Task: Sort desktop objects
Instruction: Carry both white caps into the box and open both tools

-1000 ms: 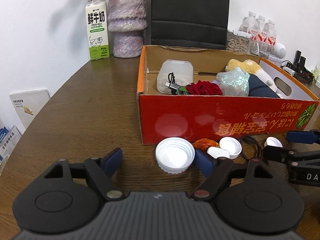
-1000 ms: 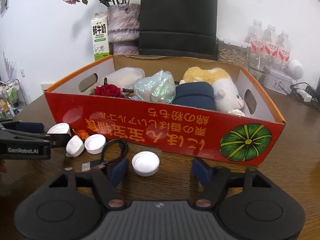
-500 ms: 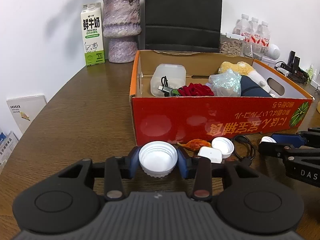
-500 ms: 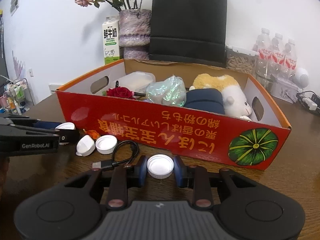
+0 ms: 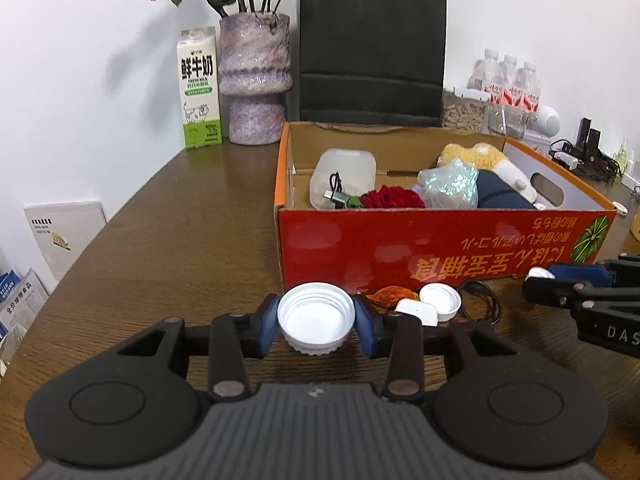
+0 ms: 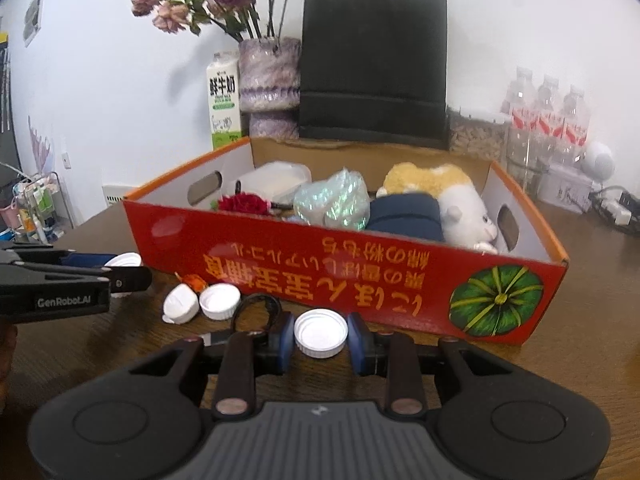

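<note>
Gripping a white cap apiece, both grippers sit low in front of the red cardboard box (image 5: 440, 248). The left gripper (image 5: 316, 322) has its jaws clamped on the large open-side-up cap (image 5: 316, 320); the right gripper (image 6: 320, 334) pinches the smaller flat-topped cap (image 6: 320, 332). Both caps hang just above the desk (image 5: 180, 248), so the pick-up step looks finished. Next, each cap likely needs lifting over the box's front wall and releasing among the plush toy (image 6: 460, 196) and fabric rose (image 5: 392, 197). A second ago both sets of jaws stood wide with the caps lying loose between them; they have since closed, and the view has tipped slightly upward.
</note>
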Tool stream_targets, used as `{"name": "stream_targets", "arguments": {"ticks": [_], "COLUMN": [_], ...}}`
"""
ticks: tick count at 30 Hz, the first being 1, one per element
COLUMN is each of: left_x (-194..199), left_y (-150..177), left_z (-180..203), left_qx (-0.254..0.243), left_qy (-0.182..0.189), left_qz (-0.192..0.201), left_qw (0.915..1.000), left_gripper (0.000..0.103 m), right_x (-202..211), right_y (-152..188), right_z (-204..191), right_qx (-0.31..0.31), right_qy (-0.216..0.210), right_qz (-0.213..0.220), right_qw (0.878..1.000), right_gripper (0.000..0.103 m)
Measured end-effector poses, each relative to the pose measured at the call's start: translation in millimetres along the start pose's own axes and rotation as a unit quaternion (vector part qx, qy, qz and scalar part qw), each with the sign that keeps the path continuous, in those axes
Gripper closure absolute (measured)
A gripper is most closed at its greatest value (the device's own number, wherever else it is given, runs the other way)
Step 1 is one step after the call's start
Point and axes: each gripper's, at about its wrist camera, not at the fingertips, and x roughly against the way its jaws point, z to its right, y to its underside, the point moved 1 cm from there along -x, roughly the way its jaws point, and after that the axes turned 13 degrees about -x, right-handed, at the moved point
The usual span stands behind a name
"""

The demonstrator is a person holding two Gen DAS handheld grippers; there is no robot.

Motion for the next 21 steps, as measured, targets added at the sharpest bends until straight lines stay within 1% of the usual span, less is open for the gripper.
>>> {"name": "stream_targets", "arguments": {"ticks": [4,8,12,15,21], "left_x": [11.3,27.2,38.9,39.6,33.7], "left_y": [-3.9,-16.0,-36.9,-53.2,-83.5], "left_z": [1.5,4.9,11.9,19.8,32.3], "left_qx": [0.003,0.004,-0.008,-0.016,-0.015], "left_qy": [0.001,0.006,0.01,0.011,0.015], "left_qz": [0.012,0.039,0.072,0.088,0.119], "left_qw": [0.9999,0.9992,0.9973,0.9959,0.9927], "left_gripper": [0.062,0.062,0.062,0.062,0.062], "right_x": [12.9,23.3,32.9,36.4,36.3], "right_y": [-6.4,-14.4,-29.3,-42.8,-70.4], "right_z": [-0.7,0.6,2.1,3.5,9.4], "right_qx": [-0.001,-0.008,-0.008,-0.006,-0.012], "right_qy": [-0.006,-0.012,-0.014,-0.01,0.003], "right_qz": [0.02,0.03,0.048,0.064,0.098], "right_qw": [1.0,0.999,0.999,0.998,0.995], "right_gripper": [0.076,0.076,0.076,0.076,0.076]}}
